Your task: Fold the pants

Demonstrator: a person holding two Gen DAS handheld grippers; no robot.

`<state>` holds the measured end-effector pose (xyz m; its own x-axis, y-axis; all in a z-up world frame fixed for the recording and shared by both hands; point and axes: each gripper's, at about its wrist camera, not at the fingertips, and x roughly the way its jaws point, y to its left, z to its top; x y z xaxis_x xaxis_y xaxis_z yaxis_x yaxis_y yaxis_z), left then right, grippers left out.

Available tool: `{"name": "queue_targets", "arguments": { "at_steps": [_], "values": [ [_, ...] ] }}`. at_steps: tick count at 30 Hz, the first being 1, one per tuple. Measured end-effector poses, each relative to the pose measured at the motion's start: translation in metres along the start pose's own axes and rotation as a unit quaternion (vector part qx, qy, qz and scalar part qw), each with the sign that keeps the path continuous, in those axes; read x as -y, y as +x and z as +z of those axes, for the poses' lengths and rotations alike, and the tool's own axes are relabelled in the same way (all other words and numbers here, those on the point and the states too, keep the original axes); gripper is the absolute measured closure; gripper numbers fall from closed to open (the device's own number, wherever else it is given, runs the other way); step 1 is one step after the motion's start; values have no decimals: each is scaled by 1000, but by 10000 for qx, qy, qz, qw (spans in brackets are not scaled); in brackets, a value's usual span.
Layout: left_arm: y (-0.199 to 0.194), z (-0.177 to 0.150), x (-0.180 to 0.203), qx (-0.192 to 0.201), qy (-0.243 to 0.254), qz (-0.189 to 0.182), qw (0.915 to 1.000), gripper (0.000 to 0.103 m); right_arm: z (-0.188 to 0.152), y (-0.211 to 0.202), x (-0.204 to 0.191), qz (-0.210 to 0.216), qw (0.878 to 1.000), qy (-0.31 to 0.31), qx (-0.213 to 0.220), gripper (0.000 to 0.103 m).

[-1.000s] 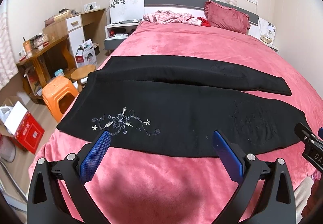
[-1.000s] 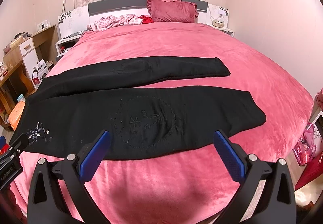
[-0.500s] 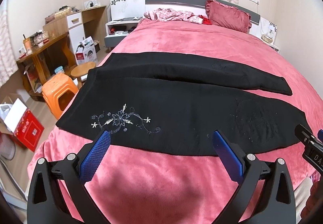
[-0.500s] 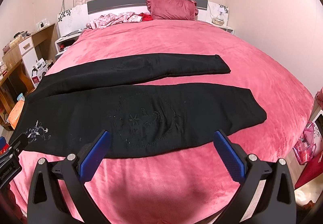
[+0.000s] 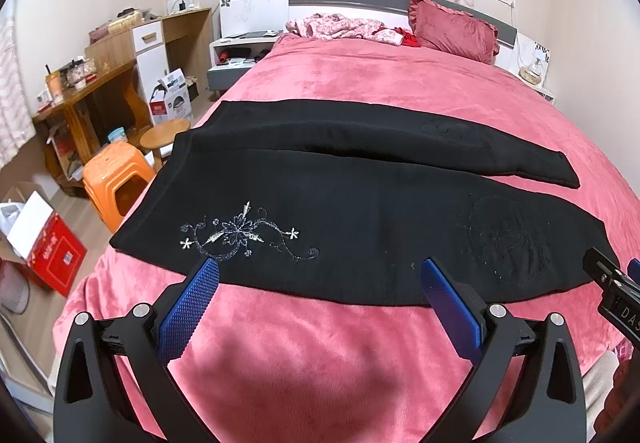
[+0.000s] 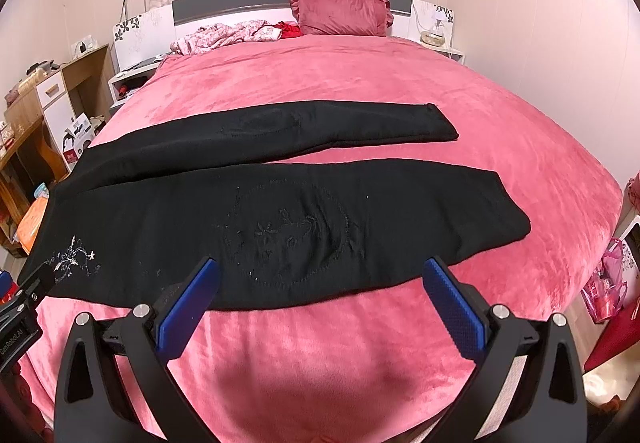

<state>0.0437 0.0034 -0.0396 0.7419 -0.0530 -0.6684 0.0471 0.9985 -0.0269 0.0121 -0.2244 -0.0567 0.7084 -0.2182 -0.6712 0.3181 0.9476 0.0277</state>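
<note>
Two black grippers w/ blue pads, left gripper (image 5: 318, 275) and right gripper (image 6: 320, 275), both spread wide, empty, above near bed edge. Black embroidered fabric pants (image 5: 360, 227) lie flat across pink plush bedspread (image 6: 320, 75), legs splayed apart toward right.

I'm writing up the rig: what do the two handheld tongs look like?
Both match: black forked frames with silver screws, and flat blue fingers with a knurled texture. The left tongs and right tongs carry white lettering on their black bodies, only partly readable.
</note>
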Motion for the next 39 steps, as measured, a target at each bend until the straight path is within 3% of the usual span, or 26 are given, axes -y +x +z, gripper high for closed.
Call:
{"name": "queue_targets", "arguments": {
  "at_steps": [16,25,34,39],
  "values": [
    [3,0,-1,-95,-12,-22,10000,3,-2,4,2,7,10000,-6,-82,2],
    [15,-1,-8,-378,-173,-14,9991,3,-3,10,4,12,9998,50,-206,2],
    [14,-3,-6,-338,-95,-43,9994,3,-3,13,5,6,9997,49,-243,2],
    [19,-3,-3,-418,-23,189,9989,3,-4,13,5,0,9997,53,-255,2]
  ]
}}
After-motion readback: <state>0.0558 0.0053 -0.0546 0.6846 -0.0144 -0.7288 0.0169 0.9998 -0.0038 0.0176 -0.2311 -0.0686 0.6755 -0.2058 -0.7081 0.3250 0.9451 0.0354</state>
